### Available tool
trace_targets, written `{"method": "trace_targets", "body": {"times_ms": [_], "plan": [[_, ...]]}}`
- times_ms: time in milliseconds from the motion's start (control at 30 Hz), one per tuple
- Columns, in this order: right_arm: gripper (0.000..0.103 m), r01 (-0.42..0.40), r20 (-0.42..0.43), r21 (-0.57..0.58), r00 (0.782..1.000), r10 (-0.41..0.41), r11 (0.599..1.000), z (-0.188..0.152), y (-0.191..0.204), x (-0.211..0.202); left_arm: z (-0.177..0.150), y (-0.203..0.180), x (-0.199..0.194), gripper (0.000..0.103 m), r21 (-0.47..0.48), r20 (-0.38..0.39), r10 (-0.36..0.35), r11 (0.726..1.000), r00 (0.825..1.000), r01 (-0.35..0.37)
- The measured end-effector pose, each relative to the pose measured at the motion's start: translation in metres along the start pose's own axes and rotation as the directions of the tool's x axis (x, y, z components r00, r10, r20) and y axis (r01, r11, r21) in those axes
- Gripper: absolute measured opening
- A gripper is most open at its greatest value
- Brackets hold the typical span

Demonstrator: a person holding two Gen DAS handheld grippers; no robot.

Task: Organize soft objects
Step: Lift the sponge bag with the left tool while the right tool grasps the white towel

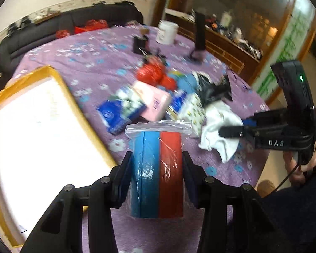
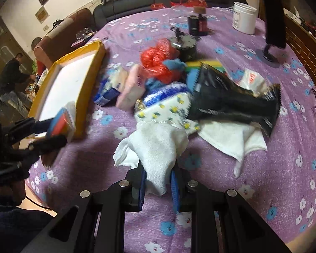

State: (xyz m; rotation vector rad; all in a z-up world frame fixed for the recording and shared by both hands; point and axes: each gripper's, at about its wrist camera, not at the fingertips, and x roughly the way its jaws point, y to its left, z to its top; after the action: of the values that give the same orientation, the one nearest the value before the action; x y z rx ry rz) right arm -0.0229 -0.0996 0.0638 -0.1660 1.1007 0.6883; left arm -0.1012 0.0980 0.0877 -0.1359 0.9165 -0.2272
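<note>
Left tool (image 1: 157,168): closed on a clear zip bag (image 1: 158,164) that contains a blue block and a red block side by side. Both pads press the bag's sides. The bag is held above the tabletop (image 1: 221,175), which is covered with a purple floral cloth. In the right wrist view the same tool (image 2: 56,132) and its bag (image 2: 62,122) appear at the left, just beside the near corner of the yellow-rimmed tray (image 2: 90,88).

Right tool (image 2: 158,181): narrow, closed on a fold of a white towel (image 2: 158,147). The gripped fold rises between the pads; the rest of the towel trails to the right on the cloth, with its far edge under a black foil pouch (image 2: 231,101). In the left wrist view this tool (image 1: 223,131) touches the towel (image 1: 219,130) from the right, with a hand (image 1: 301,164) on its handle.

Pile at the centre of the tabletop, behind the towel:
- white fabric with a small yellow flower print (image 2: 168,109), touching the towel;
- pink packet (image 2: 130,90);
- blue packet (image 2: 107,94);
- red plastic bag (image 2: 158,61);
- black foil pouch, lying on top at the right.

Far edge: white tub (image 2: 244,18) and a black stand (image 2: 271,33). The tray's (image 1: 59,88) white interior shows overexposed.
</note>
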Motion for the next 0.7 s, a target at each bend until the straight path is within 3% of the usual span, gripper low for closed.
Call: {"method": "trace_targets", "body": {"times_ms": [433,700], "plan": [[0.022,-0.082,-0.01,-0.156,0.997,0.081,0.984,0.044,0.077,0.007,-0.02,0.061,-0.049,0.044,-0.132,0.089,0.103,0.987,0.991,-0.091],[0.023,-0.148,-0.054,-0.248,0.989,0.139,0.957,0.077,0.152,0.042,-0.035,0.101,-0.078,0.044,-0.211,0.123,0.175,0.966,0.977,-0.147]]}}
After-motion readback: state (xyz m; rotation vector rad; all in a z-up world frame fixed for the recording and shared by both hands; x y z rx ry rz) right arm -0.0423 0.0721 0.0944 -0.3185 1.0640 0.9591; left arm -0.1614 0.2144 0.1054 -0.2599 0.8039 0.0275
